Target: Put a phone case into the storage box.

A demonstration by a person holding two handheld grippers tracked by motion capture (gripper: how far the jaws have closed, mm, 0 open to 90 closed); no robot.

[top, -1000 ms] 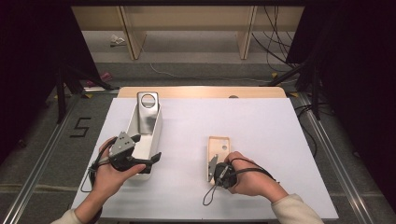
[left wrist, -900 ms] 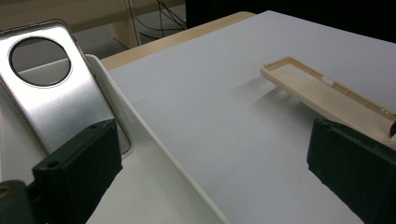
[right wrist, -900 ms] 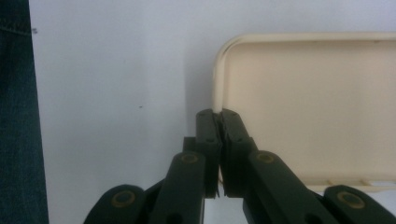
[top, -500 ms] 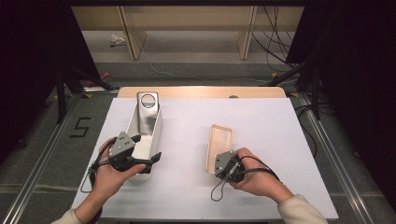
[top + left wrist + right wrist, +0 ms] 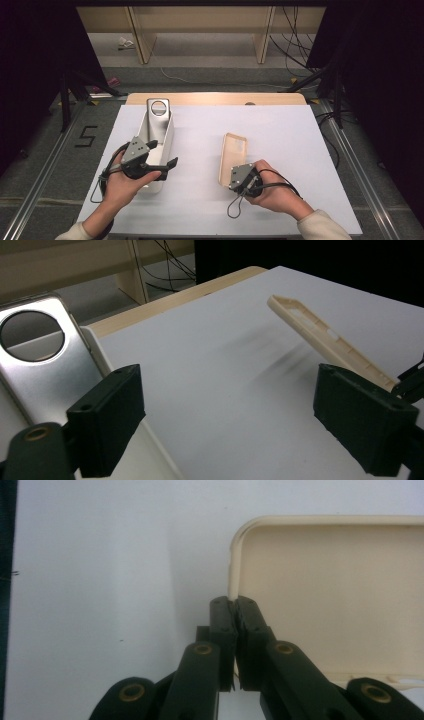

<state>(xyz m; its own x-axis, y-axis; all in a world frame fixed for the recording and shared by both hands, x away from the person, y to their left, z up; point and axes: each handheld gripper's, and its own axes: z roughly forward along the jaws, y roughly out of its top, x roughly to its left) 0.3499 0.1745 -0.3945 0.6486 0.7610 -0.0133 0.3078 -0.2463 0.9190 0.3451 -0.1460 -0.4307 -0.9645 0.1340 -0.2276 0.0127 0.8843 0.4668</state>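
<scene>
The right hand-held gripper has its jaws pinched tight on the rim of a cream plastic phone case; the case tilts up off the white table, its far end raised, right of centre; the left hand-held gripper stands wide with nothing between its jaws, which have just been closing a little, beside a silver metal phone back with a round hole leaning in a white tray.

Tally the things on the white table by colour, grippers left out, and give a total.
Cream: 1, the phone case
Silver: 1, the phone with the round ring
White: 1, the long tray the phone leans in
Total: 3
</scene>
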